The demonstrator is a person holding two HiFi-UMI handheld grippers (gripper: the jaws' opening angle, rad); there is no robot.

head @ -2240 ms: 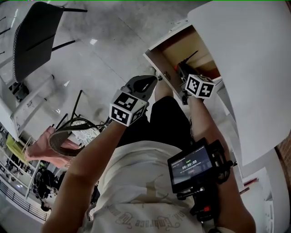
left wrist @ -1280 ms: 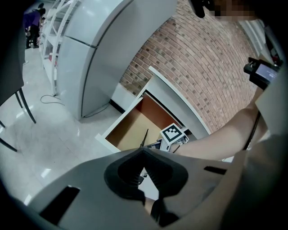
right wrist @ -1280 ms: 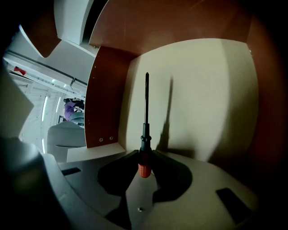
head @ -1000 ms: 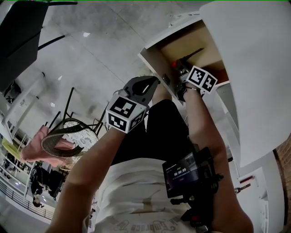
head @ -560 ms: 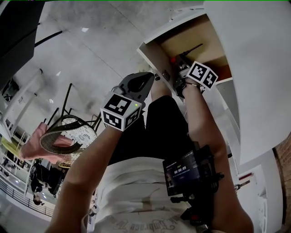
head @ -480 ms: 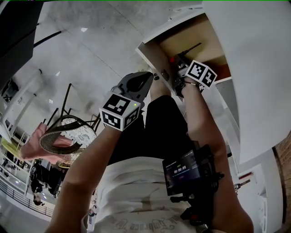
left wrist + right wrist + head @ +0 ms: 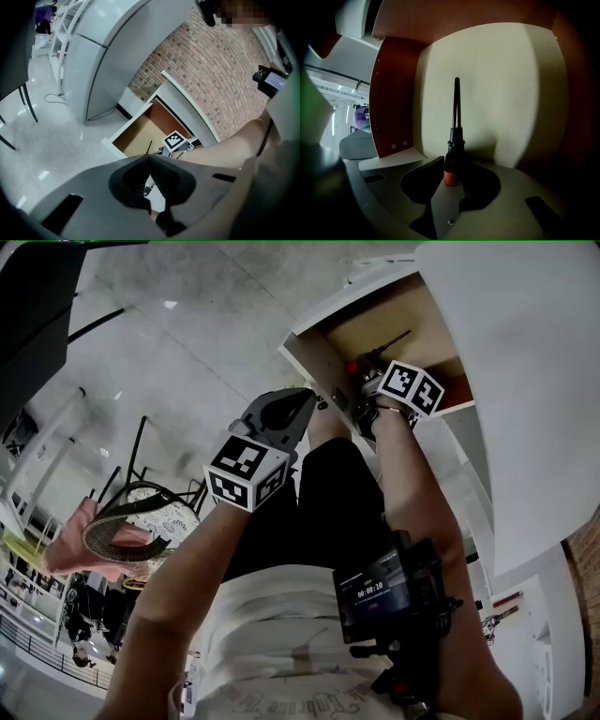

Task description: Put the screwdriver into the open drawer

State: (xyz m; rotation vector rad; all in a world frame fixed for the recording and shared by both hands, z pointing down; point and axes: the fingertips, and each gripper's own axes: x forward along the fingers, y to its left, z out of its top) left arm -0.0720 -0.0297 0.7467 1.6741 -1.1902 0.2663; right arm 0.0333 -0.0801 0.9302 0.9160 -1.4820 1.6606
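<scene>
Pale board lines the open drawer point(image 7: 511, 93), close beneath the black-shafted, orange-handled screwdriver point(image 7: 456, 117) — our right gripper point(image 7: 451, 183) clamps its handle. We should lower it flat before easing the jaws apart. Our left gripper point(image 7: 149, 156) hangs outside — closed, empty.

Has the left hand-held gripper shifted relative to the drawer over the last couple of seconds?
No. The left hand-held gripper has its tip just outside the front panel of the drawer, the same spot as in the earlier head views.
</scene>
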